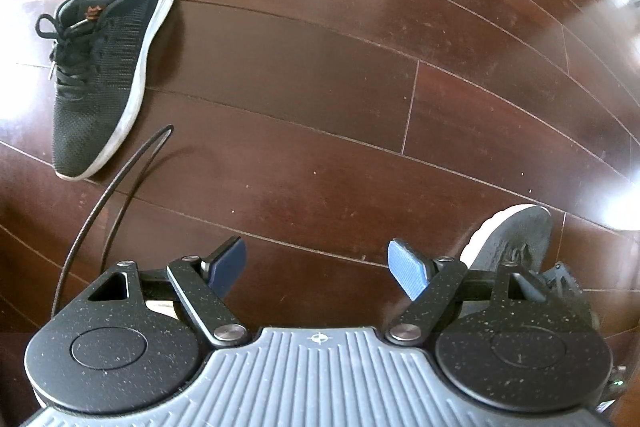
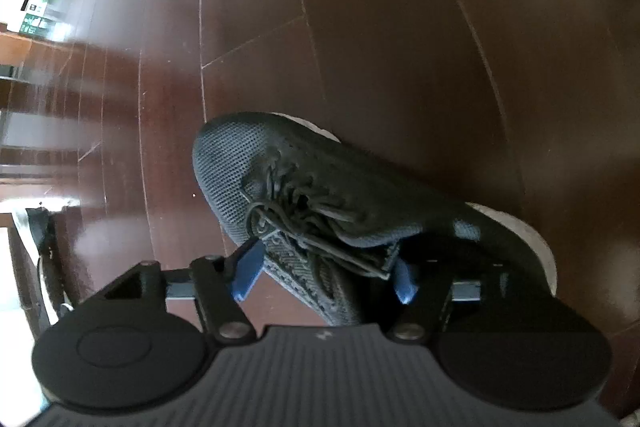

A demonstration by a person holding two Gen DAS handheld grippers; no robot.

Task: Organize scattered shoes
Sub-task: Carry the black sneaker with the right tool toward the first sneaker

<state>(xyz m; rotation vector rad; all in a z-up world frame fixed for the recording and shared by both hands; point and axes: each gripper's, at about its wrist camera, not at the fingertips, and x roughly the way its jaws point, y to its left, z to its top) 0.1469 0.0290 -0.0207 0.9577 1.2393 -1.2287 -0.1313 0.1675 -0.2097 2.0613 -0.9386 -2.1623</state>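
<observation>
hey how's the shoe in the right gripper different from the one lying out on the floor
The held sneaker sits clamped at its tongue between the right gripper fingers; the floor sneaker lies untouched, apart from the open left gripper. The held one appears tilted; the floor one rests flat on its sole. Both are dark knit lace-ups with white soles.

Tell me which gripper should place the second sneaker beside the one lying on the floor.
Right. The right gripper already has its fingers closed on the tongue of the dark sneaker, so it can probably carry it over. The left gripper is open and empty, above bare wooden floor, with the other sneaker off to its left.
</observation>
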